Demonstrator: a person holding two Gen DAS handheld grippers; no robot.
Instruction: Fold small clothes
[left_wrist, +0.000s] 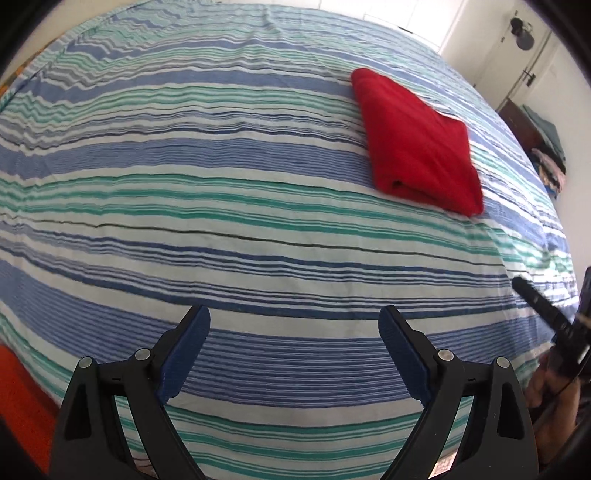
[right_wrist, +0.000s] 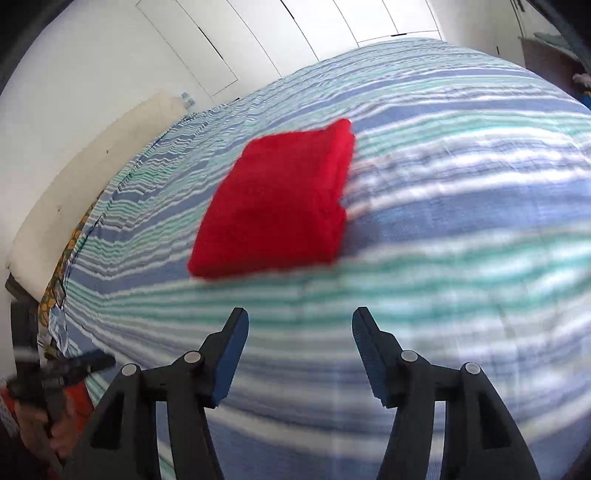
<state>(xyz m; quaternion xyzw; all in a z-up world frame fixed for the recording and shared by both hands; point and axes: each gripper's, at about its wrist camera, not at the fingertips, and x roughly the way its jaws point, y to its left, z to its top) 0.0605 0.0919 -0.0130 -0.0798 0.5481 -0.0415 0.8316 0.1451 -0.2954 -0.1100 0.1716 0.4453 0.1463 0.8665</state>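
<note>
A red cloth (left_wrist: 417, 142) lies folded into a thick, compact rectangle on the bed (left_wrist: 221, 206), which is covered by a sheet striped in blue, green and white. From the left wrist view the cloth sits up and to the right of the left tongs (left_wrist: 294, 314), well apart from them, with one rolled, layered edge facing the camera. The left tongs stand wide, holding nothing, their blue-padded fingers (left_wrist: 192, 332) hovering over bare sheet. The right tongs (right_wrist: 300, 315) are also spread wide and empty, and the cloth (right_wrist: 275, 206) lies ahead of them, slightly to the left, not touching. The right wrist view is blurred, so the cloth's folds there are hard to read. A pale headboard cushion (right_wrist: 85, 177) runs along the bed's far-left side against the white wall.
</note>
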